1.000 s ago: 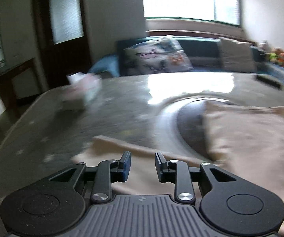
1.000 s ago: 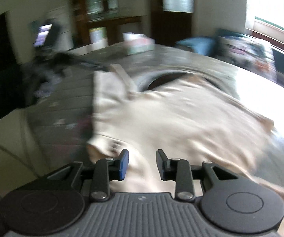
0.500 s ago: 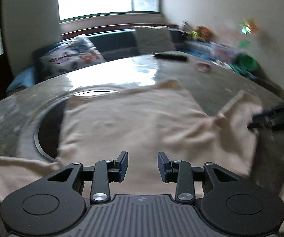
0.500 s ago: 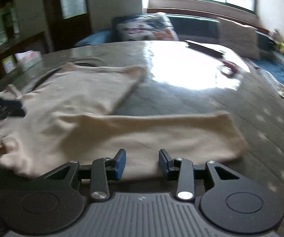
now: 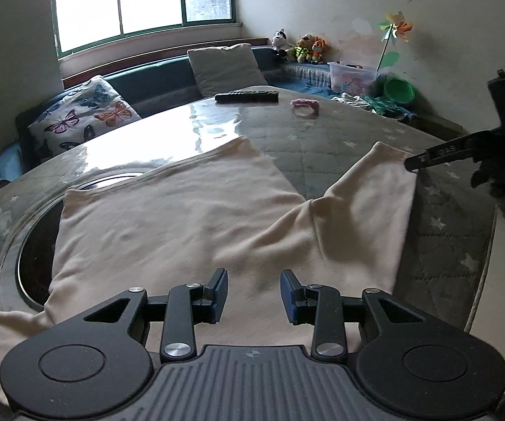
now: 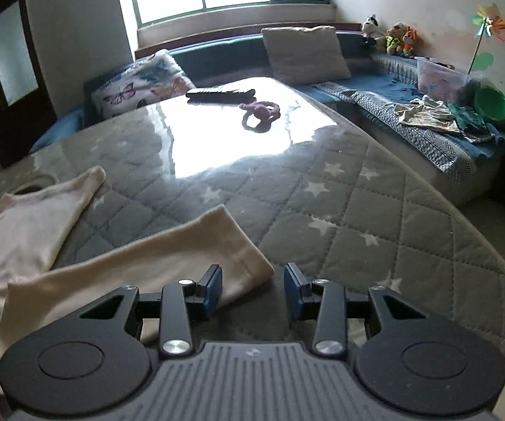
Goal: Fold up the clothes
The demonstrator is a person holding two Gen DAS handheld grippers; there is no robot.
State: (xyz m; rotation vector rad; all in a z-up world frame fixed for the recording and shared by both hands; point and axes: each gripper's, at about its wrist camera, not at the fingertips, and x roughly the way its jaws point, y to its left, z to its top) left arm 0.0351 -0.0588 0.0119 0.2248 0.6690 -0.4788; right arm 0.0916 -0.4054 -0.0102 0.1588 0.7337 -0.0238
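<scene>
**Cream shirt spread on quilted table, both grippers empty**

Cream shirt lies flat on the round quilted table, torso over a dark round inset, one sleeve stretched toward the right. Left gripper: fingers spread, nothing between them, above the shirt's near edge. Right gripper: fingers spread, empty, at the sleeve cuff. Black remote and a pink item lie at the far side, well apart from the shirt

The cream shirt runs past the lower left edge, collar hidden.
</scene>
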